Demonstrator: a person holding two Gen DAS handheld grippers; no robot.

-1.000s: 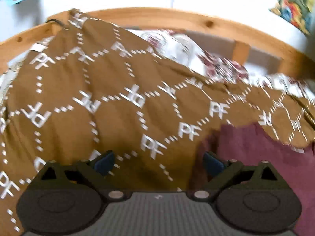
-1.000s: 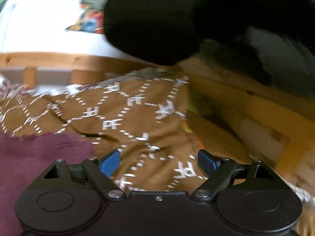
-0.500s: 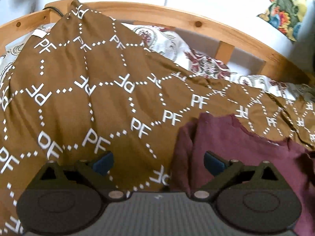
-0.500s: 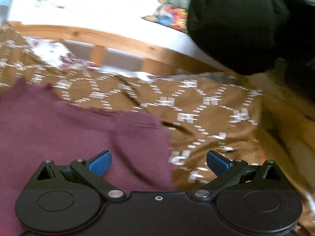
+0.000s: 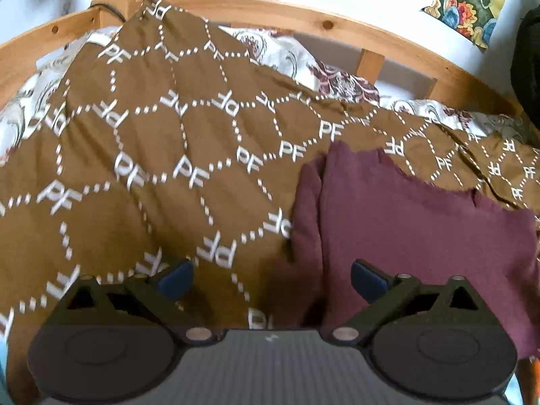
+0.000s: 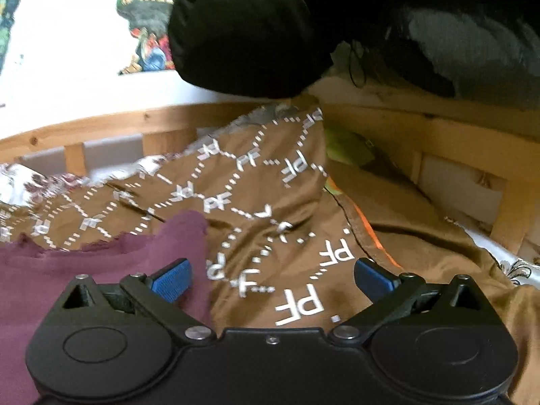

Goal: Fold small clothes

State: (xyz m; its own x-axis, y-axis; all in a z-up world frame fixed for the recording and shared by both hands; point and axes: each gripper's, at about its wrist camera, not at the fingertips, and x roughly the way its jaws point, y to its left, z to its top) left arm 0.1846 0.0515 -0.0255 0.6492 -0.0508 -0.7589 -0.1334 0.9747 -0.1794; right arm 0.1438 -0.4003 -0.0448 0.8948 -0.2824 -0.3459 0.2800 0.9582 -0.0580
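Note:
A maroon garment (image 5: 415,222) lies flat on a brown bedspread printed with white "PF" letters (image 5: 162,155). Its folded left edge runs up between my left gripper's fingers. My left gripper (image 5: 271,281) is open above that edge, holding nothing. In the right wrist view the same maroon garment (image 6: 84,276) fills the lower left, with its right corner near the left blue pad (image 6: 172,278). My right gripper (image 6: 273,278) stands wide open over the bedspread (image 6: 270,202), nothing between its fingers.
A wooden bed rail (image 5: 303,17) curves round the far side, with a floral sheet (image 5: 337,77) below it. A black bulky bundle (image 6: 256,27) hangs over the rail at the upper right. A colourful cushion (image 5: 472,0) sits against the white wall.
The left gripper has drawn back and shifted, so more of the maroon garment shows at its right. The right view swung left and back again; its jaws stand a little wider.

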